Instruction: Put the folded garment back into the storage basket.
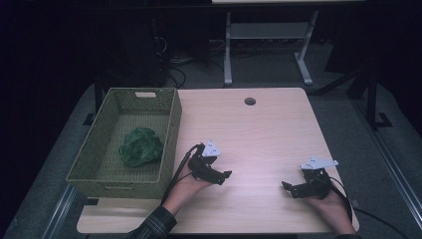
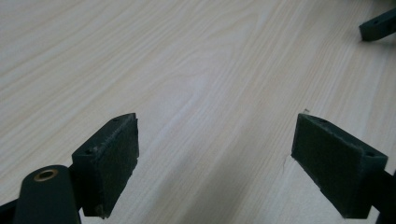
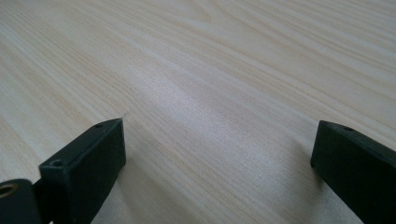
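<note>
High view — both grippers idle, jaws wide and empty.
Left gripper sits near the basket wall — reaching for the green cloth could snag it; right gripper well apart.

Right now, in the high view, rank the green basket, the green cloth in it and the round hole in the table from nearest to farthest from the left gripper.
From the left gripper, jaws open:
1. green basket, its near wall just to the gripper's left.
2. green cloth, farther left, inside the basket.
3. round hole, ahead, near the table's far edge.
</note>
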`<action>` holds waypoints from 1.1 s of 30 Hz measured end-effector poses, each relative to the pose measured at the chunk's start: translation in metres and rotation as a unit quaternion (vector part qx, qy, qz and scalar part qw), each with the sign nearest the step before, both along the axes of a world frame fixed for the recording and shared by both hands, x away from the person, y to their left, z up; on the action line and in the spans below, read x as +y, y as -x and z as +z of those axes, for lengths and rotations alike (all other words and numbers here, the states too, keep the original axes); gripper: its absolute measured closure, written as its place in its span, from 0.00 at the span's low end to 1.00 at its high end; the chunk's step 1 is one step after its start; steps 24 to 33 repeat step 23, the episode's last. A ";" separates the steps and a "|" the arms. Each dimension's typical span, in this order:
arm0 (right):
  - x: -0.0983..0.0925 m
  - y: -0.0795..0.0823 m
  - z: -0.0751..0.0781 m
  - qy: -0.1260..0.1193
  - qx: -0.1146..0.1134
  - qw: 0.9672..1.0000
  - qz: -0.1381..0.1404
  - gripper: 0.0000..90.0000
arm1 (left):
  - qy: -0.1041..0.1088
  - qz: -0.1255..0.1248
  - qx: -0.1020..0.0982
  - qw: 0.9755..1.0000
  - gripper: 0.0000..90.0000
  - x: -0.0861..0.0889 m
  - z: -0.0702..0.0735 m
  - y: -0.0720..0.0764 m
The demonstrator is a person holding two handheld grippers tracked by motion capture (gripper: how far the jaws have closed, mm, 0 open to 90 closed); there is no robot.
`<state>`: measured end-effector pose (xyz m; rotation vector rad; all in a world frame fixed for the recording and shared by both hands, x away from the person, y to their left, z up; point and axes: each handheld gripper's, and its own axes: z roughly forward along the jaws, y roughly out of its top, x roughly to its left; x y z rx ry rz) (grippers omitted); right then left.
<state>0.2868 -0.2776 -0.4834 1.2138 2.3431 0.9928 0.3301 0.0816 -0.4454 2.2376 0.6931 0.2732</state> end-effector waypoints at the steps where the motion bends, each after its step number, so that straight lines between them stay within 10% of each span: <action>1: 0.000 0.000 0.000 0.000 0.000 1.000 0.000 0.03 | -0.003 0.000 0.002 1.000 0.16 0.000 -0.003 0.000; 13: 0.000 0.000 0.000 0.000 0.000 1.000 0.000 0.03 | -0.037 0.008 0.011 0.999 0.16 -0.002 -0.027 -0.002; 33: 0.000 0.000 0.000 0.000 0.000 1.000 0.000 0.03 | -0.016 0.008 -0.002 1.000 0.16 0.002 -0.032 0.001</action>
